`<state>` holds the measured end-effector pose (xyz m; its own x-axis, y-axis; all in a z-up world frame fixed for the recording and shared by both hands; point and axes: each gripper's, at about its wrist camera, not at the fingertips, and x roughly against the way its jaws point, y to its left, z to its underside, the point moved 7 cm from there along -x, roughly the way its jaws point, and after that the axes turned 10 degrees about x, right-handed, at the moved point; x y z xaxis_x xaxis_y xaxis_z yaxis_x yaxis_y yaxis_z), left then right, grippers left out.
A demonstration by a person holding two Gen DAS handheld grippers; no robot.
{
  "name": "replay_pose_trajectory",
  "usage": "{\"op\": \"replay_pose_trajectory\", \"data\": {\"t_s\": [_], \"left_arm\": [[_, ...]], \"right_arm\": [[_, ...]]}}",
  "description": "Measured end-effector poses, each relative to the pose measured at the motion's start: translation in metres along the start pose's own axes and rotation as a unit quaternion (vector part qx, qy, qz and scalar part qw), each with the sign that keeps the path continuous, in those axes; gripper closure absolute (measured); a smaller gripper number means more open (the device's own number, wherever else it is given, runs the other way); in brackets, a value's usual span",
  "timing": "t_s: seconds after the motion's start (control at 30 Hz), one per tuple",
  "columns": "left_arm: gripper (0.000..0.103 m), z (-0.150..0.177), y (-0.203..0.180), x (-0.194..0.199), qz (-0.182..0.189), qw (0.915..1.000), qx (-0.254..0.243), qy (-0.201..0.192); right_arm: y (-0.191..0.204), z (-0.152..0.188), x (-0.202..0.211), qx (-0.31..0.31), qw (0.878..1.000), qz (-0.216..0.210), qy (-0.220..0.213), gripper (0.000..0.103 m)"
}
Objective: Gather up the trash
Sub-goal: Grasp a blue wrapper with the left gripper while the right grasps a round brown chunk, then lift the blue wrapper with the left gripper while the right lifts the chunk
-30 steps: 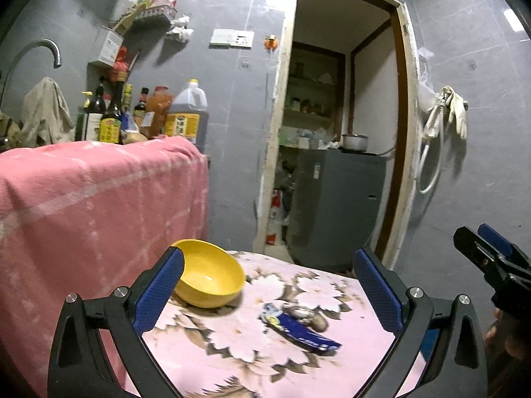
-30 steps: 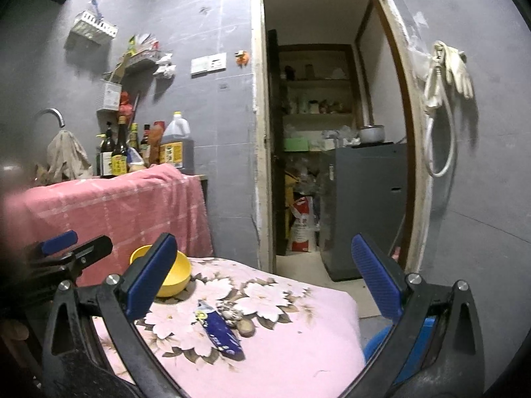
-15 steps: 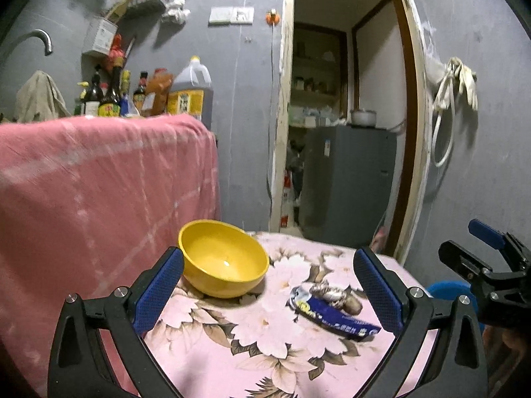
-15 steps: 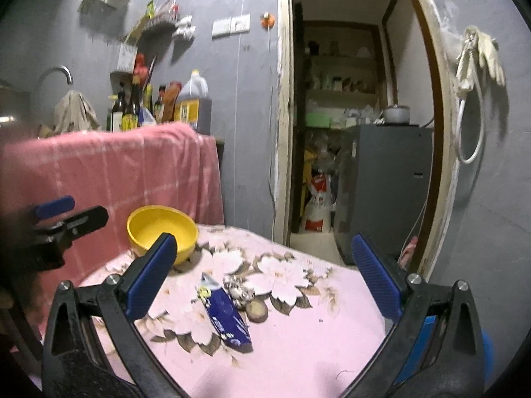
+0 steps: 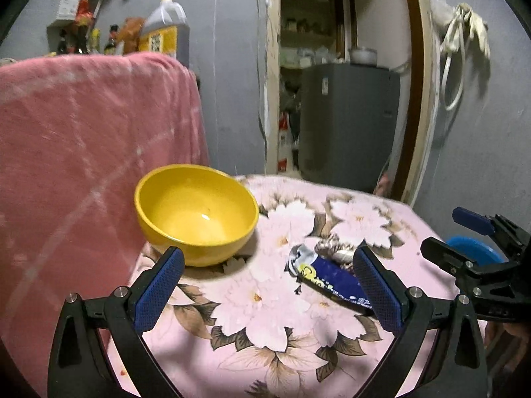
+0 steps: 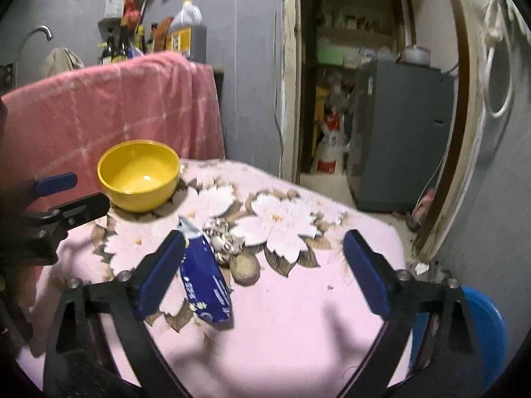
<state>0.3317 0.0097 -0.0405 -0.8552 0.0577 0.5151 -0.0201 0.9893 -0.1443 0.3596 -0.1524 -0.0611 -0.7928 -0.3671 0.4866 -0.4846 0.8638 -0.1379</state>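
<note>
A blue snack wrapper [image 6: 204,282] lies on the floral pink tablecloth [image 6: 292,325], next to a crumpled striped scrap [image 6: 222,242] and a small brown lump [image 6: 245,267]. A yellow bowl [image 6: 139,175] stands empty behind them on the left. My right gripper [image 6: 264,268] hovers low over the wrapper. Its jaws are wide and closing, with the left finger beside the wrapper and nothing pressed between the pads. My left gripper [image 5: 268,290] is open above the cloth, between the bowl [image 5: 195,212] and the wrapper [image 5: 332,282]. Each gripper shows at the edge of the other's view.
A pink cloth-draped counter [image 5: 83,132] rises left of the table, with bottles and an oil jug [image 5: 164,30] on top. A blue round tub [image 6: 491,325] sits low at the table's right. Beyond is a doorway with a grey fridge [image 5: 345,119]; gloves [image 5: 468,30] hang on the wall.
Both grippers have dropped and come forward over the table, so the bowl and wrapper look larger and closer. The right jaws have narrowed a little.
</note>
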Motion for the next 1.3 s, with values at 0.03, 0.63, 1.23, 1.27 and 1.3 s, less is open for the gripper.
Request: {"op": "replay_pose_trajectory", "data": {"t_s": [0.03, 0.63, 1.23, 1.27, 1.3], "left_arm": [[0.007, 0.001, 0.000, -0.005, 0.001, 1.0000, 0.001, 0.009], [0.059, 0.038, -0.018, -0.076, 0.033, 0.9851, 0.021, 0.167], [0.091, 0.034, -0.021, -0.089, 0.081, 0.9658, 0.118, 0.216], [0.093, 0.032, -0.021, -0.088, 0.083, 0.9657, 0.120, 0.215], [0.093, 0.031, -0.021, -0.086, 0.086, 0.9656, 0.122, 0.213]], "right_arm": [[0.000, 0.002, -0.005, -0.001, 1.000, -0.008, 0.008, 0.012], [0.011, 0.034, -0.078, 0.011, 0.986, -0.082, 0.142, 0.046], [0.014, 0.038, -0.085, -0.008, 0.981, -0.120, 0.154, 0.060], [0.014, 0.038, -0.084, -0.010, 0.981, -0.119, 0.153, 0.060], [0.013, 0.039, -0.081, -0.012, 0.981, -0.118, 0.153, 0.060]]}}
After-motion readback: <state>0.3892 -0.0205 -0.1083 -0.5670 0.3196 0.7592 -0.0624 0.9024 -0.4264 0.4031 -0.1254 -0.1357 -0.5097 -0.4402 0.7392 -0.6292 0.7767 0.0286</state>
